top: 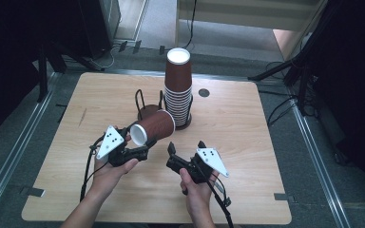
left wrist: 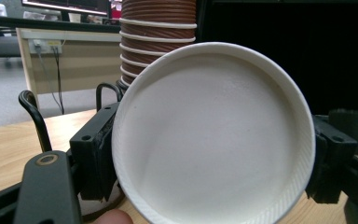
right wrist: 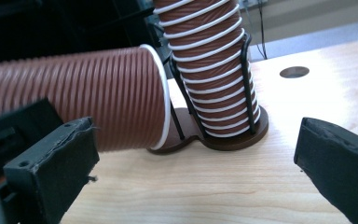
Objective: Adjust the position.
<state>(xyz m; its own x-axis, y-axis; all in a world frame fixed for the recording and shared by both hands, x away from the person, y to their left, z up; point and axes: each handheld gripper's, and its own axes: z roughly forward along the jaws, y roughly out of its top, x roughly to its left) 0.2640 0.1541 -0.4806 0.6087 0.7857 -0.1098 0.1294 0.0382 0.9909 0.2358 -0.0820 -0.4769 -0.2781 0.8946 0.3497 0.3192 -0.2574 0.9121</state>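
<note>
Left gripper (top: 134, 153), lower left of centre, clenches a ribbed brown paper cup (top: 153, 127) near its base, tipped sideways above the counter (top: 247, 142). Light and crushable, it wants gentle pressure. Right gripper (top: 186, 148) fingers are spread, released.

One loose brown ribbed paper cup (top: 153, 128) at frame centre, one stack of nested cups (top: 178, 85) above it, one wire cup holder (top: 145, 105), two grippers.

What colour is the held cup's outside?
Reddish-brown, ribbed, on the cup; clearest in the right gripper view.
</note>
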